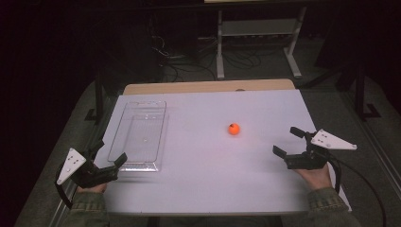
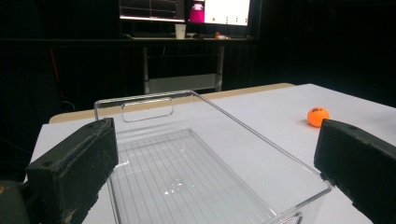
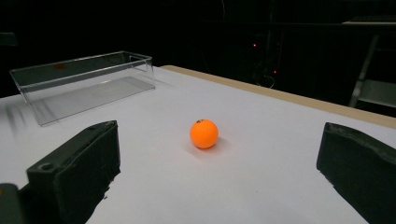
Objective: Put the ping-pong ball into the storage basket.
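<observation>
Orange ball (image 1: 233, 128) centre frame on white table (image 1: 213, 179); clear tray (image 1: 140, 137) left; left gripper (image 1: 109, 159) and right gripper (image 1: 288, 141) jaws wide, empty

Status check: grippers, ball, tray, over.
Left gripper and right gripper open, empty. Orange ball loose on table. Clear tray empty. Path unobstructed.

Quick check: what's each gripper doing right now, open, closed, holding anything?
Left gripper: open, holding nothing, at the near end of the clear tray.
Right gripper: open, holding nothing, aimed at the orange ball.
</observation>
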